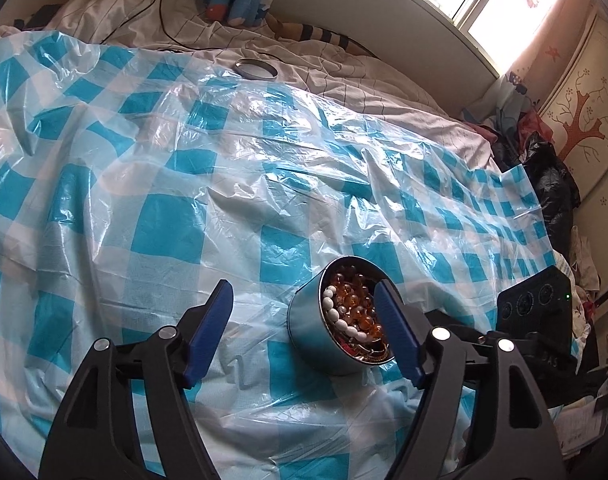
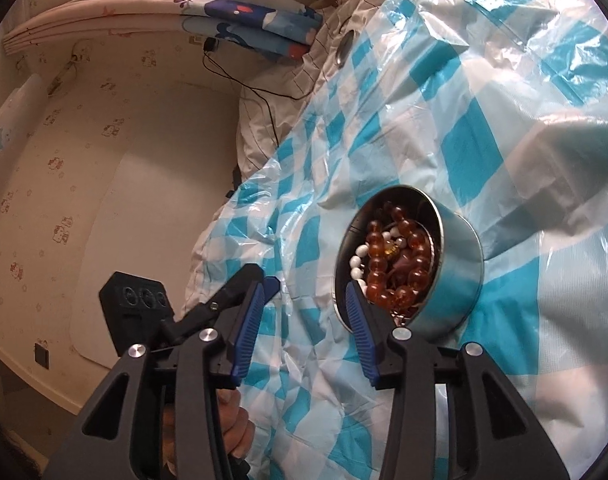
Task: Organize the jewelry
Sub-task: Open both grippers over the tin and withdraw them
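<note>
Both claws, left (image 1: 304, 312) and right (image 2: 309, 294), gape empty; right one's finger hides tin (image 2: 455, 280) rim (lowest jewelry unclear).

— What's around you in this room?

— You're over a bed (image 1: 383, 92) with a rumpled white, thin-lined quilt (image 1: 152, 12). A blue-and-white checked plastic sheet (image 1: 144, 184) is spread across most of it, crinkled and glossy.

— And the light?

— You have a bright window (image 1: 503, 4) at the upper right of the left view, daylight washing in. Beside it a pale wall panel carries a red-brown tree decal (image 1: 583, 120).

— Anything on the other side?

— In the right view you see cream wallpaper (image 2: 64, 140) with small cartoon prints, a curtain (image 2: 104, 8) gathered above, and a black cable (image 2: 260, 96) trailing down to the bedding.
</note>
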`<state>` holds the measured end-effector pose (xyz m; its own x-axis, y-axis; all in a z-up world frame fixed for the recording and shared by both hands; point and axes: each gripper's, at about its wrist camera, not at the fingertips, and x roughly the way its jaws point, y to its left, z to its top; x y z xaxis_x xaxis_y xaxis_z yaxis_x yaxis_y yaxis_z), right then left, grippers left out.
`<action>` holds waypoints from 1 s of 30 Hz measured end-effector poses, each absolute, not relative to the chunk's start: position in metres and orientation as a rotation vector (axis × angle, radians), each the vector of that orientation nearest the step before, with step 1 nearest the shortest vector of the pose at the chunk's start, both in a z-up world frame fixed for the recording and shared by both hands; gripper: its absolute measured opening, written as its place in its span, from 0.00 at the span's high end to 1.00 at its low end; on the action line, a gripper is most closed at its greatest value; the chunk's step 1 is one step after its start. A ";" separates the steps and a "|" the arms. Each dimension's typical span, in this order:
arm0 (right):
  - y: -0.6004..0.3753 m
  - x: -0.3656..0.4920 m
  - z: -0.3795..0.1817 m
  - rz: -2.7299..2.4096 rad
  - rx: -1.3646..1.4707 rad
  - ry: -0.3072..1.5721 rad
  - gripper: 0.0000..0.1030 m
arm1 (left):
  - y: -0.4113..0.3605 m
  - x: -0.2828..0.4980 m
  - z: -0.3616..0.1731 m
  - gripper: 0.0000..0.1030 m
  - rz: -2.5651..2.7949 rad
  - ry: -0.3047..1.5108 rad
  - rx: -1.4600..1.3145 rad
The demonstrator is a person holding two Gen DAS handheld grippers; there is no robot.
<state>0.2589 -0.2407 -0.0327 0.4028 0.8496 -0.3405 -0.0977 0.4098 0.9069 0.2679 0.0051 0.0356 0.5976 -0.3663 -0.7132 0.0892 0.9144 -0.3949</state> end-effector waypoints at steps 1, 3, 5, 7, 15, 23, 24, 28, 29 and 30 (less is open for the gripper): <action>-0.239 0.260 -0.034 0.714 0.943 0.977 0.58 | 0.005 0.268 0.036 0.30 -0.269 0.895 -0.336; -0.239 0.260 -0.036 0.697 0.933 0.982 0.58 | 0.005 0.268 0.036 0.30 -0.272 0.894 -0.336; -0.243 0.258 -0.032 0.671 0.914 0.958 0.58 | 0.006 0.268 0.036 0.29 -0.270 0.892 -0.335; -0.248 0.253 -0.017 0.617 0.838 0.906 0.56 | 0.005 0.268 0.037 0.27 -0.268 0.892 -0.332; -0.258 0.208 0.053 0.383 0.451 0.685 0.24 | -0.004 0.254 0.052 0.18 -0.283 0.881 -0.288; -0.271 0.120 0.035 0.179 0.273 0.713 0.23 | -0.017 0.210 0.066 0.16 -0.276 0.836 -0.075; -0.270 0.112 0.032 0.170 0.263 0.715 0.22 | -0.018 0.203 0.066 0.15 -0.274 0.832 -0.046; -0.256 0.093 0.021 0.114 0.193 0.705 0.17 | -0.018 0.169 0.059 0.14 -0.245 0.827 0.039; -0.252 0.091 0.018 0.104 0.170 0.709 0.17 | -0.016 0.161 0.057 0.14 -0.242 0.832 0.037; -0.245 0.092 0.014 0.097 0.138 0.716 0.17 | -0.012 0.152 0.055 0.14 -0.240 0.844 0.027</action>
